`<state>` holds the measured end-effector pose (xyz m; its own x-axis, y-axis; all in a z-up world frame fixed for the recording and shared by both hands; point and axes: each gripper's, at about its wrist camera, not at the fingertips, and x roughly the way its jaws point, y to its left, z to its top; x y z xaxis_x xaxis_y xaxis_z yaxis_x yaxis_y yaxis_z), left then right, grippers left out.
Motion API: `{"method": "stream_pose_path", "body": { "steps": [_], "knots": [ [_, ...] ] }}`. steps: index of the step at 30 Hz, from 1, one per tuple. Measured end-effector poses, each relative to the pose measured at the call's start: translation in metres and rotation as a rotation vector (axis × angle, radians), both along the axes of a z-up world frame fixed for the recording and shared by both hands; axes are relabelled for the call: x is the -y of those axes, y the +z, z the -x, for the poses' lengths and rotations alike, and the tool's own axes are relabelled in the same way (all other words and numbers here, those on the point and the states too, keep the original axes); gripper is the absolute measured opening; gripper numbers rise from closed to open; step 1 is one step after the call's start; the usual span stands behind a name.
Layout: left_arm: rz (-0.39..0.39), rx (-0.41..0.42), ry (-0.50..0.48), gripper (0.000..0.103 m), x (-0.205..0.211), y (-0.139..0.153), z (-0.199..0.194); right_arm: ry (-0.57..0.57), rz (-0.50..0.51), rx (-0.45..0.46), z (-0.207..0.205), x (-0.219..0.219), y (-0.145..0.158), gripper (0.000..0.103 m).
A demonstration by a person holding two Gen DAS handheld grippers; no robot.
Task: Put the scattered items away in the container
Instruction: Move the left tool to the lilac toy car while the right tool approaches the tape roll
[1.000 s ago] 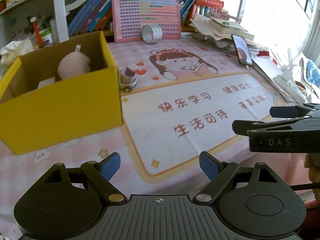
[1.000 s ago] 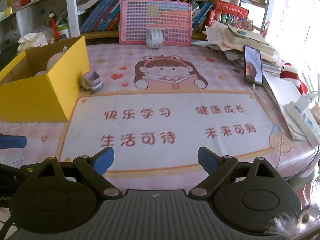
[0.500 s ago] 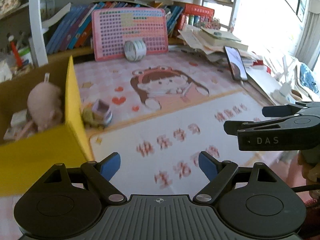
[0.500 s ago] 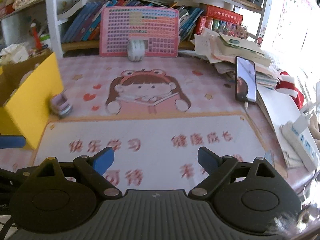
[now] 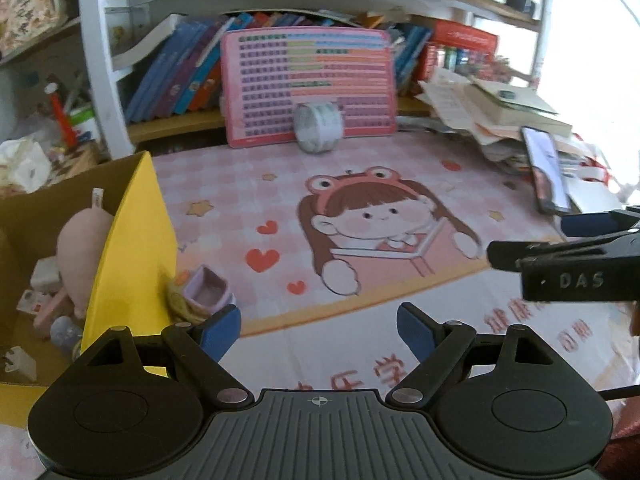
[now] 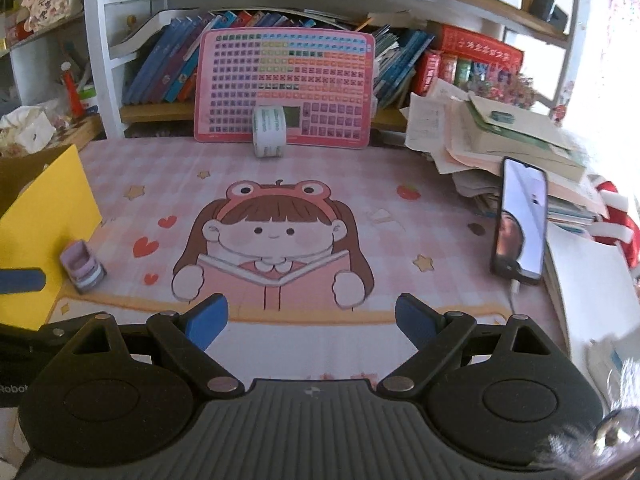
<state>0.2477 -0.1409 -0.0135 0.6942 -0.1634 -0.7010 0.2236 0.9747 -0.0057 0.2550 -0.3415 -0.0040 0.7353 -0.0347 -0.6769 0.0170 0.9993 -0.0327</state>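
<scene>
Blue-padded and black-framed, the left tool (image 5: 319, 330) hangs tilted down over the near part of the surface, its jaws wide apart with nothing between them. The right tool (image 6: 311, 318) is posed likewise just to its right, jaws also spread and empty; its black side shows at the right edge of the left wrist view.

The yellow cardboard box (image 5: 128, 248) stands at the left, open at the top, with a pale pink plush toy (image 5: 80, 248) and small bits inside. A small lilac toy car (image 5: 202, 294) sits on the surface against the box's right wall, just beyond the left tool's left pad. A roll of clear printed tape (image 6: 270, 131) stands on edge at the far side, in front of a pink grid-printed board (image 6: 286, 88) that leans on the bookshelf.

Between them lies open room on the pink cartoon-girl desk mat (image 6: 276, 184). On the right, a stack of papers and books (image 6: 500, 136) and a black smartphone (image 6: 522, 222) crowd the edge.
</scene>
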Motion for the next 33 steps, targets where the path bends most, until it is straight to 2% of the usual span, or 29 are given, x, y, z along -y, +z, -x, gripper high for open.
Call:
{"method": "stream_pose_path", "body": {
  "steps": [8,12,15,19,22,24,28,33],
  "knots": [
    [-0.068,-0.004,0.204,0.086,0.003,-0.009,-0.026,0.047,-0.081,-0.007,-0.054,0.019,-0.009,0.091],
    [-0.046,-0.051,0.322,0.08,-0.004,-0.015,-0.043,0.094,-0.1,0.011,-0.084,0.018,-0.009,0.091],
    [-0.043,-0.069,0.398,0.08,-0.003,-0.019,-0.052,0.131,-0.109,0.029,-0.105,0.015,-0.008,0.091],
    [0.001,-0.085,0.547,0.081,-0.005,-0.026,-0.063,0.18,-0.1,0.043,-0.134,0.007,-0.011,0.09],
    [0.056,-0.091,0.669,0.082,-0.01,-0.031,-0.069,0.218,-0.063,0.058,-0.154,-0.002,-0.014,0.09],
    [0.062,-0.094,0.734,0.082,-0.01,-0.034,-0.073,0.24,-0.039,0.062,-0.168,-0.006,-0.016,0.089],
    [0.072,-0.092,0.806,0.082,-0.012,-0.039,-0.08,0.282,-0.01,0.068,-0.198,-0.016,-0.022,0.089],
    [0.144,-0.102,0.887,0.082,-0.02,-0.047,-0.084,0.307,0.033,0.07,-0.233,-0.029,-0.031,0.088]
  ]
}}
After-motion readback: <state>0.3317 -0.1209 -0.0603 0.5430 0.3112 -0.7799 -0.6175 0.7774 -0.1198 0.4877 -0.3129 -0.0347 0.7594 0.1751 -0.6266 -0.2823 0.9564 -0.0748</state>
